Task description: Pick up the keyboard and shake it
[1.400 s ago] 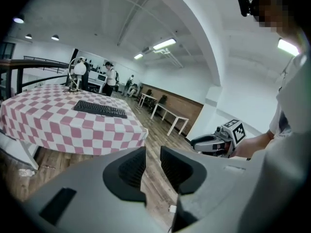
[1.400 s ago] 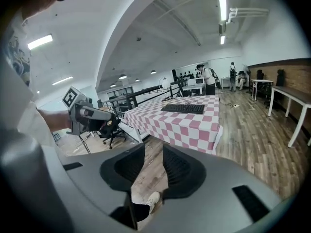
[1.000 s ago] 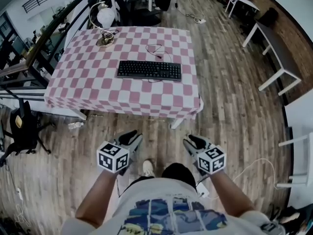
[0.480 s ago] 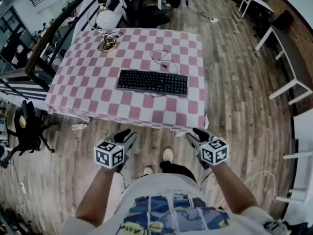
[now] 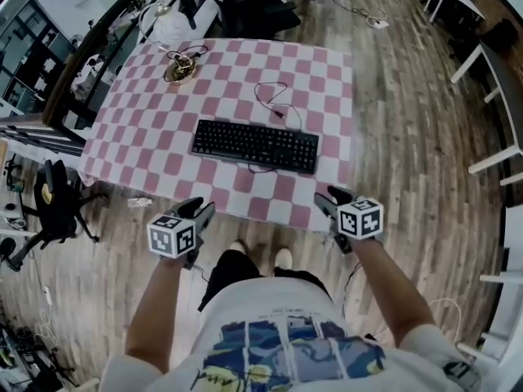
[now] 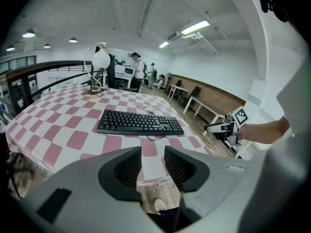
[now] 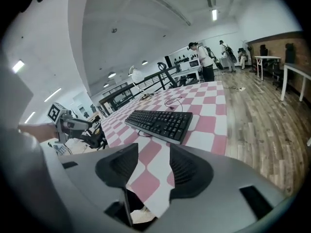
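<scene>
- The black rectangular plastic keyboard [image 5: 255, 146] lies flat near the middle of the table with the pink-and-white checked cloth [image 5: 139, 129].
- Its thin black cable [image 5: 274, 98] curls off toward 12 o'clock.
- The left gripper [image 5: 204, 213] is at 7 o'clock from the keyboard, just off the table edge. Its jaws are opening, the gap is moderate, and nothing is between them.
- The right gripper [image 5: 330, 198] is at 5 o'clock by the near edge. Its jaws are opening wider and are also empty.
</scene>
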Motion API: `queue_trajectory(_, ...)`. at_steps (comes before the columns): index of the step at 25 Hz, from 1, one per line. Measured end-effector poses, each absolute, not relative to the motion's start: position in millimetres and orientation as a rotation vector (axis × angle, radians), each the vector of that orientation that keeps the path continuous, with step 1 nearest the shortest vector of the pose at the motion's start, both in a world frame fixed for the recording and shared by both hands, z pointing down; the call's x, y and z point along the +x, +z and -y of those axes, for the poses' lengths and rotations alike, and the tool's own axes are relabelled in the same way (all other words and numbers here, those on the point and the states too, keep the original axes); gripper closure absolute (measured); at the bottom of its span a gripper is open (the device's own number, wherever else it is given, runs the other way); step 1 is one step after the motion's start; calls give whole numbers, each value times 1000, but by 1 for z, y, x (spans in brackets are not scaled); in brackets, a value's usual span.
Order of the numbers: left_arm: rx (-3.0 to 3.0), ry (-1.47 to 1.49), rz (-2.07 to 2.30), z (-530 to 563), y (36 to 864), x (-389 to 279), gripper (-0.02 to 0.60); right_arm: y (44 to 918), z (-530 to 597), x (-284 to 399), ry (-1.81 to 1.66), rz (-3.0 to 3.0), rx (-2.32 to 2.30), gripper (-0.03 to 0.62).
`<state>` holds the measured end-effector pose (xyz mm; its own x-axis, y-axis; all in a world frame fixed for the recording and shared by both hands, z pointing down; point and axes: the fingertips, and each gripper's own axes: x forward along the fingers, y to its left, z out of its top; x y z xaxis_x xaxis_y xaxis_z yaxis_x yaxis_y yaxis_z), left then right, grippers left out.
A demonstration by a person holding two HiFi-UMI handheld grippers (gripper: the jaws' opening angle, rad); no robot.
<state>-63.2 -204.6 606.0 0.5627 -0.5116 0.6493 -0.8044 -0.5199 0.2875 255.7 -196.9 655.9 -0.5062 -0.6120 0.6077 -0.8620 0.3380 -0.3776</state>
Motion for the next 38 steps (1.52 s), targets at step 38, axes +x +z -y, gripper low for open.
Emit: queue_trajectory(38,2014,842,666,485,761,-114,299,757,384,250,1287,1935,1317,322)
